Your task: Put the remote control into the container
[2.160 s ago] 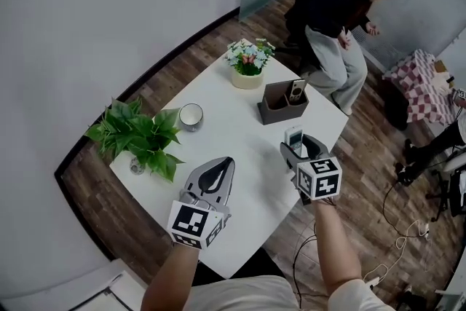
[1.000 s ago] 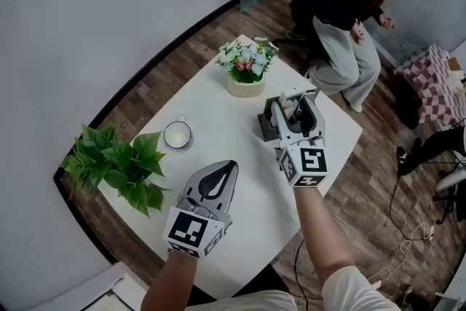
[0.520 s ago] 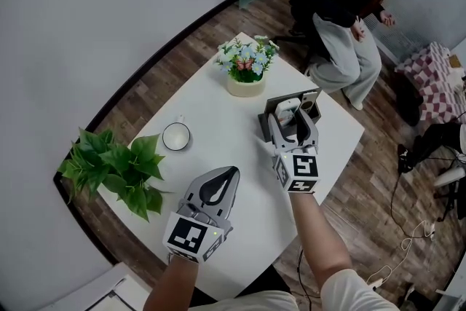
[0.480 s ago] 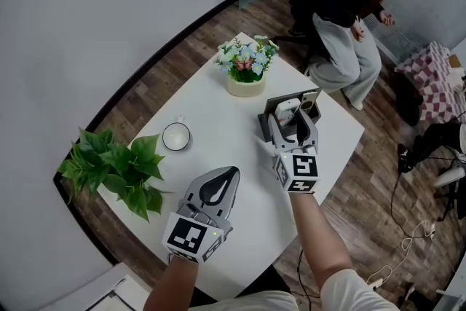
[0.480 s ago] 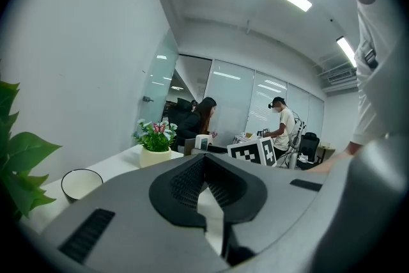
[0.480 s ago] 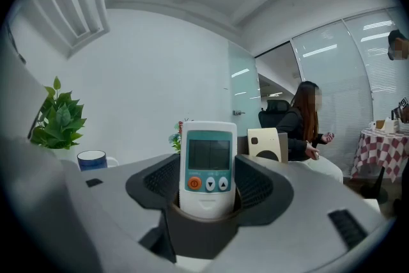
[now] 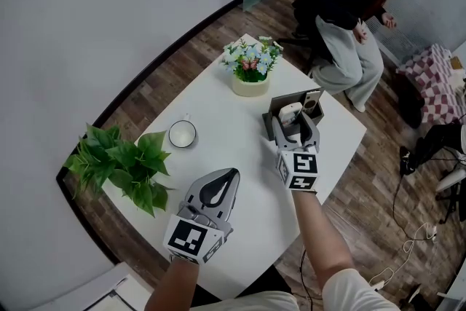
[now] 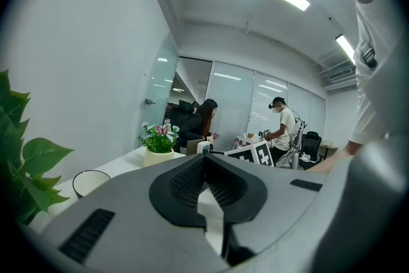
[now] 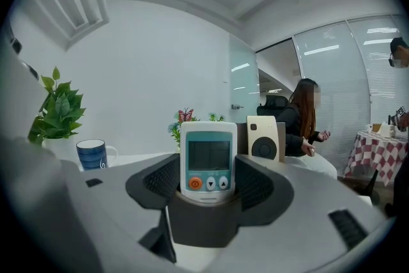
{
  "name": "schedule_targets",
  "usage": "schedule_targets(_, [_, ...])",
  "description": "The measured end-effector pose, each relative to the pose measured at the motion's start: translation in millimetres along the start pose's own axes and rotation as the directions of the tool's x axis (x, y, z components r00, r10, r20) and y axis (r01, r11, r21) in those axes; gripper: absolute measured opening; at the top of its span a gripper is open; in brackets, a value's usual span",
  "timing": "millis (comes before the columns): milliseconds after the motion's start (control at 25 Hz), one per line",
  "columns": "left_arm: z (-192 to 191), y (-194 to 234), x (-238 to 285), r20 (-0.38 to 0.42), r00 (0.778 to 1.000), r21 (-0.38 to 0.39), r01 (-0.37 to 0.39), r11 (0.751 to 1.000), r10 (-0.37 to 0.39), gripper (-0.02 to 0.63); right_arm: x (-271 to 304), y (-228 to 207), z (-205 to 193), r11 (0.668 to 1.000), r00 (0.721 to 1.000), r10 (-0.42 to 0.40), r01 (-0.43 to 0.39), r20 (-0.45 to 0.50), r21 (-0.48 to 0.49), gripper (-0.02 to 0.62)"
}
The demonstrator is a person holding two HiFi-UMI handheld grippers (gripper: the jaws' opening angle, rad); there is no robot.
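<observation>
Left hand-held gripper (image 7: pixel 220 184) is hovering over the tabletop's (image 7: pixel 218 124) near edge, jaws closed on nothing. Right forearm is reaching forward. Right hand-held gripper (image 9: pixel 208 183) is clamping the remote control (image 9: pixel 208 162) upright, over the container (image 7: pixel 271 129) by the far right edge. Risk: an off-centre release could be snagging the rim or knocking the beige remote (image 9: pixel 262 137) inside.
</observation>
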State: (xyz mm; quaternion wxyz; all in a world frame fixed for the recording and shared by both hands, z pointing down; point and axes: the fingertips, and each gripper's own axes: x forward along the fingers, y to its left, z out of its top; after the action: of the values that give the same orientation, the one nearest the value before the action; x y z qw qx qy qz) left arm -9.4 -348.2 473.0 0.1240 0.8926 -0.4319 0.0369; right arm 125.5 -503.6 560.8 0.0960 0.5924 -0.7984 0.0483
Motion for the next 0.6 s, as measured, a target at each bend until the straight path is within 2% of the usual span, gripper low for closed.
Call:
schedule_targets(200, [1.5, 0.3, -9.2, 0.008, 1.000, -0.011, -0.015, 1.000, 0.015, 0.009, -6.5, 3.7, 14.3, 1.000, 1.000, 0.017, -0.017, 0.020, 0.001, 0.276])
schedule_targets(440, [18.6, -7.1, -21.1, 0.036, 0.999, -0.003, -0.015, 1.000, 0.015, 0.009, -40.8, 11.0, 76.2, 1.000, 0.991, 0.023, -0.023, 0.130, -0.001, 0.276])
schedule_targets(600, [37.3, -21.3, -31.4, 0.070, 0.998, 0.018, 0.006, 1.000, -0.008, 0.009, -76.3, 17.4, 103.1, 0.999, 0.987, 0.052, -0.052, 0.152, 0.000, 0.275])
